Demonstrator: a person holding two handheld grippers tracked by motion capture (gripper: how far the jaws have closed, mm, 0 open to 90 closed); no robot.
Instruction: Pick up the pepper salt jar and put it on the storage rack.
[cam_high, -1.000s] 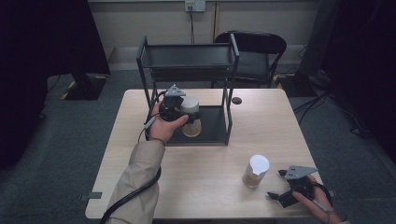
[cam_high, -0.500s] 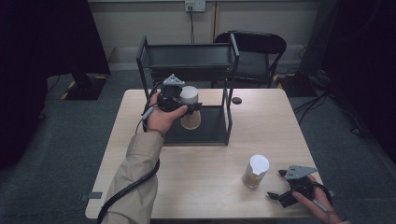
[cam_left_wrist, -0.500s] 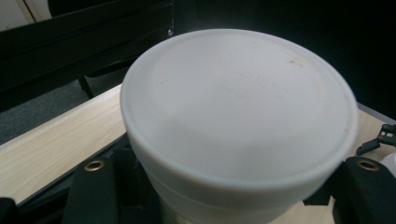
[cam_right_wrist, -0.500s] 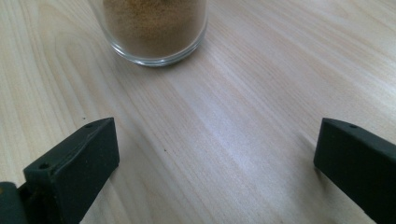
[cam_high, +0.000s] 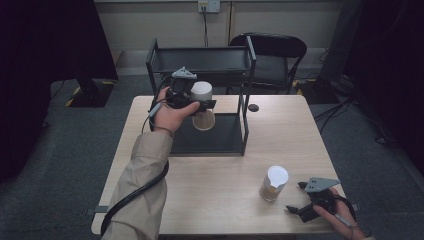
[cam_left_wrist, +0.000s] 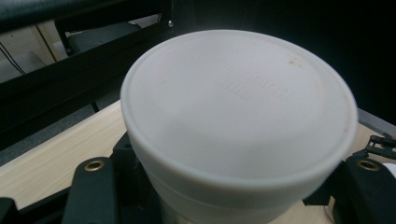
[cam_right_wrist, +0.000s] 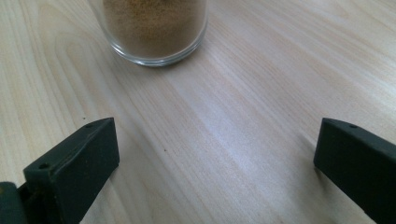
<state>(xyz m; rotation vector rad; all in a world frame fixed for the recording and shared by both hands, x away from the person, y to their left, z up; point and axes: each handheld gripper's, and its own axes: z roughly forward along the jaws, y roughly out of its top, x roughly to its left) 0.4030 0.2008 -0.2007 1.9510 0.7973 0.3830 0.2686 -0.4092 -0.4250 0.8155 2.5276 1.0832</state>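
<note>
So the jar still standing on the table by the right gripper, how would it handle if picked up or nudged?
The jar looks like clear glass, so probably rigid, smooth under the pads and breakable if dropped. It is mostly full of brown powder, so likely fairly heavy for its size. Taller than wide with a flat base, it would probably slide when nudged low but might tip if pushed near its white lid.

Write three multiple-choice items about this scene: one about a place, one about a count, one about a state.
1. Where is the jar in the left tongs?
A. raised in front of the black rack
B. lying on the floor
C. on the chair

2. How many white-lidded jars are there?
A. one
B. two
C. four

3. The right tongs are
A. shut on a jar
B. open
C. holding a cable

A: the held jar in the left tongs hangs before the rack.
B: it and the jar on the table.
B: the right tongs stand apart over bare wood.
</note>
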